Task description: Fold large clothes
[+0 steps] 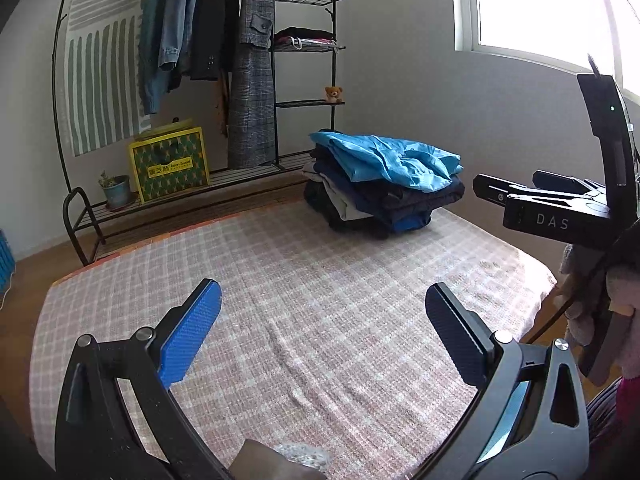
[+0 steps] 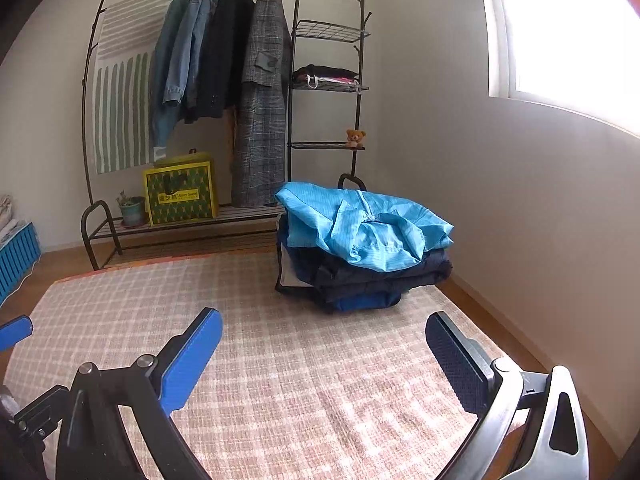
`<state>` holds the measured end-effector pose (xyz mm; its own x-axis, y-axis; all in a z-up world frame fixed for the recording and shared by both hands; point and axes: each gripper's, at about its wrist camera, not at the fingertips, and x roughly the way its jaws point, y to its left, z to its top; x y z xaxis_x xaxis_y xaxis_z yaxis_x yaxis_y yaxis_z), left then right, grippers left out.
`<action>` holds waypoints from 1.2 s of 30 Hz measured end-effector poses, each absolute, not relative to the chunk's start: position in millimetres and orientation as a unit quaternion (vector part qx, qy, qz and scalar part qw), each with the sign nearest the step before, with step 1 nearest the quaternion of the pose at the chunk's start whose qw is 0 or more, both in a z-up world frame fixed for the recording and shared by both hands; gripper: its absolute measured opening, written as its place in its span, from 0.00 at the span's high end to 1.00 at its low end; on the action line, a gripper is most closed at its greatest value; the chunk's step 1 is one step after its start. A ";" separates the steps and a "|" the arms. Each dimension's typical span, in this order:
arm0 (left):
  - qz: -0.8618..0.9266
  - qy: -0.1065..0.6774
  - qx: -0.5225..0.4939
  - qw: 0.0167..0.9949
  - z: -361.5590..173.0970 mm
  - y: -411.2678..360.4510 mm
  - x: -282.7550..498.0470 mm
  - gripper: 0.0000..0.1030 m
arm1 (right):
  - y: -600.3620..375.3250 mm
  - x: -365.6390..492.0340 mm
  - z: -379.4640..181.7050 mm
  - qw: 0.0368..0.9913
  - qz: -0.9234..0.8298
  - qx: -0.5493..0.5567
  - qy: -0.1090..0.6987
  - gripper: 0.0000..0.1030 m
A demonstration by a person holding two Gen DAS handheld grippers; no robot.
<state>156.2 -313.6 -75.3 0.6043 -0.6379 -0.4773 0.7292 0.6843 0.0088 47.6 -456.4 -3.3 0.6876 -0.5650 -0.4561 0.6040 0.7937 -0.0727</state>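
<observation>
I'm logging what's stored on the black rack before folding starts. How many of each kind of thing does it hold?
Hanging coats and jackets: 4
Yellow-green box: 1
Potted plant: 1
Teddy bear: 1
Folded pile on shelf: 1
Total: 8

The checked bedspread (image 2: 280, 360) is pale pink crossed with white lines. On the pile of folded clothes (image 2: 364, 256), a bright blue jacket (image 2: 360, 224) tops navy and dark layers. The gift box (image 2: 182, 196) is yellow-edged with a green, yellow-starred face. A grey plaid coat (image 2: 262, 100) hangs beside denim-blue jackets (image 2: 180, 52), near a white cloth with green stripes (image 2: 120, 100)
</observation>
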 end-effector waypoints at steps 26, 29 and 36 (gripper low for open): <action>-0.348 0.224 0.105 0.904 -69.0 -303.1 163.7 0.00 | -455.0 50.2 -10.9 0.915 -0.318 0.045 0.243 0.00; -0.343 0.225 0.103 0.906 -69.6 -300.9 167.3 0.00 | -455.2 51.6 -11.9 0.915 -0.317 0.049 0.246 0.00; -0.337 0.230 0.103 0.907 -73.5 -300.9 172.3 0.00 | -451.7 54.7 -13.2 0.915 -0.313 0.043 0.249 0.00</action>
